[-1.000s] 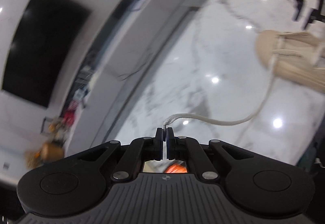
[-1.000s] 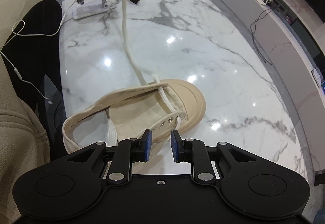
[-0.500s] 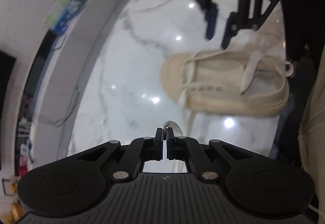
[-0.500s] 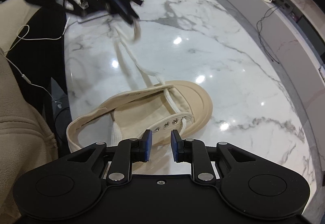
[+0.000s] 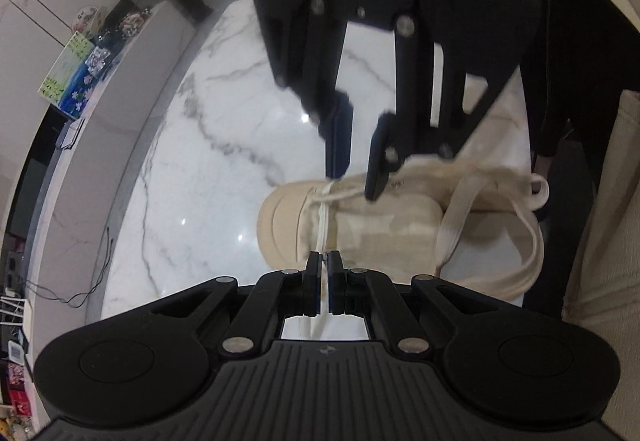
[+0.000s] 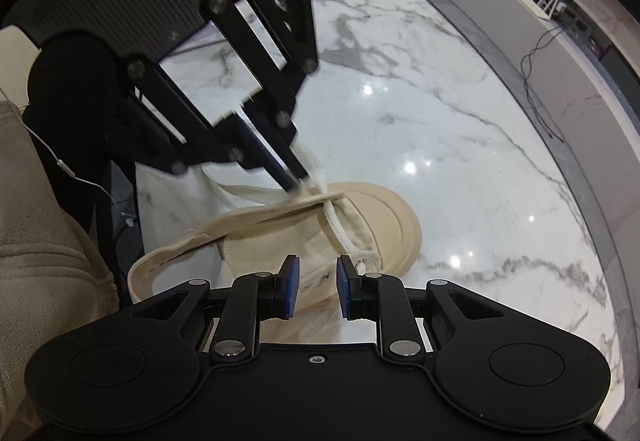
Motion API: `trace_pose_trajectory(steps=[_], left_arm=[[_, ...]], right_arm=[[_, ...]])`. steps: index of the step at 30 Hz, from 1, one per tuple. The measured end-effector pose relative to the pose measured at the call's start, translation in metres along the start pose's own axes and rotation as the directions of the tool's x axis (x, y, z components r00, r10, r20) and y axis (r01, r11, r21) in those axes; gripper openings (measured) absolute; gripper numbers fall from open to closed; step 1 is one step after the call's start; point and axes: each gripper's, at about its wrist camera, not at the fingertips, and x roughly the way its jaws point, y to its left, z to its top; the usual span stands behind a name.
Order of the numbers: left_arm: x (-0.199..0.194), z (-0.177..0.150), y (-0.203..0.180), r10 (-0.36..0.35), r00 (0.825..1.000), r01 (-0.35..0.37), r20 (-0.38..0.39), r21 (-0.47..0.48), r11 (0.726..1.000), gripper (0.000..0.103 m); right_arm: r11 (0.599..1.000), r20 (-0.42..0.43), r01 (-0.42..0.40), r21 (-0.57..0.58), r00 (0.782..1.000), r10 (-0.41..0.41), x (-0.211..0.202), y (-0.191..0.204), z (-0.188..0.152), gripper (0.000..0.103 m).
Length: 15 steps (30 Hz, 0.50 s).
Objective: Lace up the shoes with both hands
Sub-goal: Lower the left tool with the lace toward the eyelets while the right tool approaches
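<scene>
No readable text — labels too blurred.

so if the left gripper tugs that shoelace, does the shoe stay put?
Probably not. The canvas shoe looks light, its sides sag, and it sits loose on the glossy marble table, so it may slide. The shoelace is floppy. The right gripper is open, not bracing it.

A beige canvas shoe (image 6: 360,225) lies on the white marble tabletop (image 6: 440,113), its rounded rubber toe cap (image 5: 280,225) toward the open marble and its heel near the tabletop's edge. The tongue area is open, with metal eyelets along one flap. A cream lace (image 6: 340,229) crosses the front eyelets, and one end runs up, pinched in the left tool (image 5: 324,261).
</scene>
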Motion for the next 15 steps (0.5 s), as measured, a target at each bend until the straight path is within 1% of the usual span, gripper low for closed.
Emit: trace_pose_trajectory(steps=[5, 10, 15], left_arm=[[0.0068, -0.0020, 0.0007, -0.026, 1.000, 0.026, 0.015, -0.018, 0.999, 0.003], [0.0091, -0.0045, 0.0022, -0.034, 0.999, 0.035, 0.033, -0.038, 0.999, 0.004], [0.0090, -0.0040, 0.0036, -0.040, 0.998, 0.041, 0.040, -0.039, 0.998, 0.004]], right_arm=[[1.000, 0.000, -0.025, -0.009, 1.000, 0.025, 0.0042, -0.0025, 0.0013, 0.019], [0.998, -0.005, -0.051, -0.038, 0.999, 0.051, 0.0088, -0.0010, 0.0021, 0.019], [0.997, 0.011, -0.059, -0.049, 0.998, 0.059, 0.0055, -0.0006, 0.0060, 0.019]])
